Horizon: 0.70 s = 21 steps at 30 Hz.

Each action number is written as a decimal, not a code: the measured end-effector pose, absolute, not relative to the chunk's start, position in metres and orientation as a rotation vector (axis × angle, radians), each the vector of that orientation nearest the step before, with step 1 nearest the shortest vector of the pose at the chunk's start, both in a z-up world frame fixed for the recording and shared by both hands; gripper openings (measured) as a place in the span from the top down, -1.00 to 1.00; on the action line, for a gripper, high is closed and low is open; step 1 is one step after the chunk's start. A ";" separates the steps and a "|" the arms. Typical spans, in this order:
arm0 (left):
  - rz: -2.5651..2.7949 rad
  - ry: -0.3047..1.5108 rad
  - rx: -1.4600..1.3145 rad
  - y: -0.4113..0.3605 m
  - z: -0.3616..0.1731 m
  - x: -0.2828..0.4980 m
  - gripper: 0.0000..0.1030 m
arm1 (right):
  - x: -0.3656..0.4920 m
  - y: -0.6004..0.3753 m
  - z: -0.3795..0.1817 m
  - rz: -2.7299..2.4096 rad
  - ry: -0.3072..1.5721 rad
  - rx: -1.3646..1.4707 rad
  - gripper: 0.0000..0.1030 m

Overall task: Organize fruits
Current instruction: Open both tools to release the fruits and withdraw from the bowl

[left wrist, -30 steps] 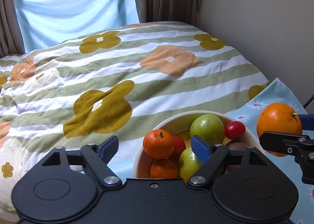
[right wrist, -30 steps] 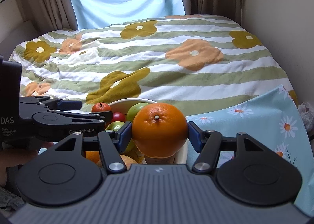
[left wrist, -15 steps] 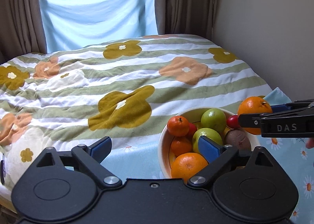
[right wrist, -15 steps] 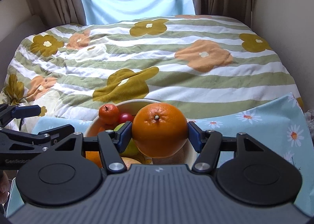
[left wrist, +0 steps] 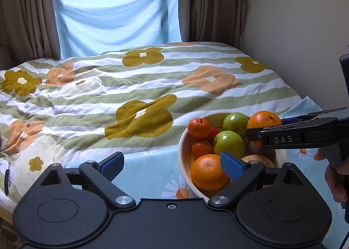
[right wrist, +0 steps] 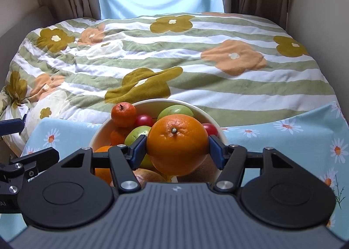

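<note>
The right gripper (right wrist: 177, 148) has a big orange (right wrist: 177, 144) pinched firmly between its two blue pads (right wrist: 137, 150), stem end facing the camera, and it hangs right over the white bowl (right wrist: 209, 118), above the fruit already piled inside. From the left wrist view that same orange (left wrist: 262, 119) sits at the far right side of the bowl (left wrist: 182, 150), with the dark arm of the right gripper (left wrist: 261, 131) reaching in from the right, the letters DAS on its side. The left gripper (left wrist: 172, 165) is spread wide and carries nothing, one pad over the light blue daisy cloth (left wrist: 150, 157), the other in front of the bowl's near side. In the bowl: a second orange (left wrist: 207, 172) nearest that camera, two green apples (left wrist: 229, 143) behind it, a small tangerine (left wrist: 199, 127) perched at the left rim, another small one lower down, and a red fruit (right wrist: 144, 120) tucked behind the tangerine. A brownish fruit lies low under the gripped orange, too hidden to name. The bowl stands on the daisy cloth, which lies at the near edge of a bed covered by a green-striped flowered quilt (right wrist: 174, 63). Behind it, brown curtains (left wrist: 26, 13) frame a window draped in pale blue fabric (left wrist: 117, 15).
</note>
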State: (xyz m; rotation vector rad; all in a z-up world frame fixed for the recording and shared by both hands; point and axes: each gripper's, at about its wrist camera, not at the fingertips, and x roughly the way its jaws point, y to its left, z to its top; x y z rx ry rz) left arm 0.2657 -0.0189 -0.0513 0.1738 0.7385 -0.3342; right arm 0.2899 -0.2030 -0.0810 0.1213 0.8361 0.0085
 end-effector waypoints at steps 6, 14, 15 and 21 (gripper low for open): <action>-0.336 0.738 0.183 -0.017 -0.053 0.259 -0.89 | 0.284 -0.200 -0.078 0.017 0.774 0.107 -0.92; -0.330 0.718 0.197 -0.020 -0.044 0.238 -0.89 | 0.264 -0.203 -0.060 0.003 0.727 0.114 -1.00; -0.325 0.712 0.194 -0.021 -0.041 0.234 -0.89 | 0.260 -0.203 -0.056 0.006 0.721 0.113 -1.00; -0.288 0.672 0.169 -0.029 -0.011 0.204 -0.89 | 0.225 -0.207 -0.023 0.037 0.682 0.087 -1.00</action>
